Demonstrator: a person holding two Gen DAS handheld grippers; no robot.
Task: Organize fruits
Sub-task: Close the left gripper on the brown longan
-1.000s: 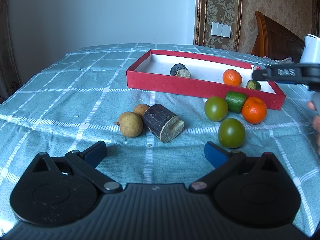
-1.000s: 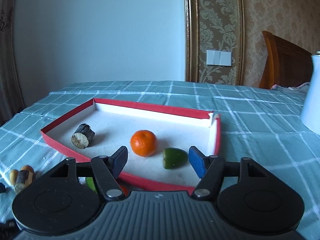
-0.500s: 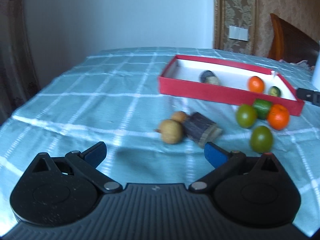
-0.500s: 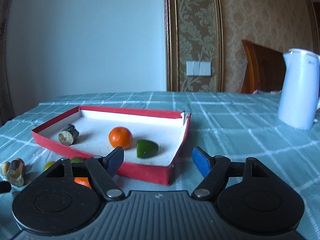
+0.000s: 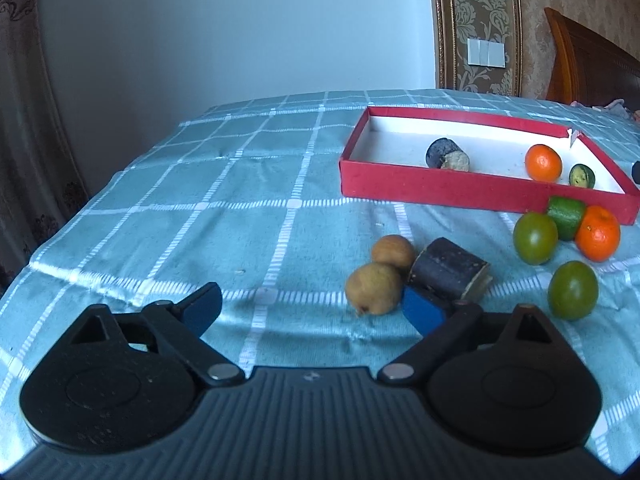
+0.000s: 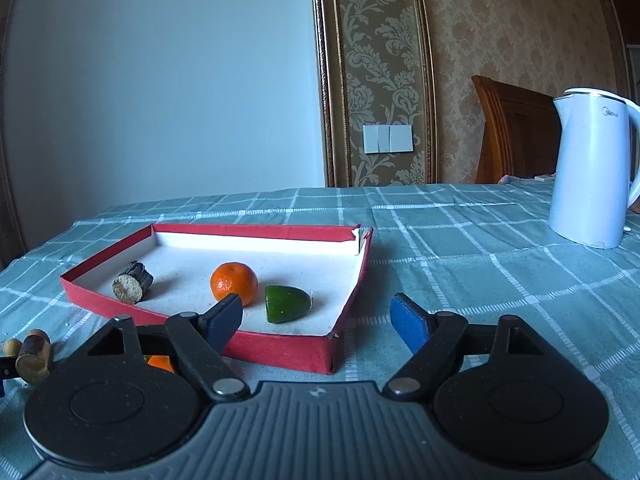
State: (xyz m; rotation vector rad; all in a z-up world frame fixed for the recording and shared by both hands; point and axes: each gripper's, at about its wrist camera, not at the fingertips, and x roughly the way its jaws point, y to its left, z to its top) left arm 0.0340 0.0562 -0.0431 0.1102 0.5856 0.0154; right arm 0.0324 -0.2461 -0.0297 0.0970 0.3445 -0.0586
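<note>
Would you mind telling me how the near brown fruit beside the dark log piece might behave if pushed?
The brown fruit looks round, so it would probably roll on the cloth. It sits against the log piece, which may block it that way. It looks small, so likely light.

In the right wrist view, the claw body hides most of an orange fruit [image 6: 159, 362]; the kettle [image 6: 592, 172] is cut off at the picture's edge.

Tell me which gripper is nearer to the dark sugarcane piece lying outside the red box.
Left. The left gripper hangs just before the sugarcane piece; the right gripper sits over by the red box.
</note>
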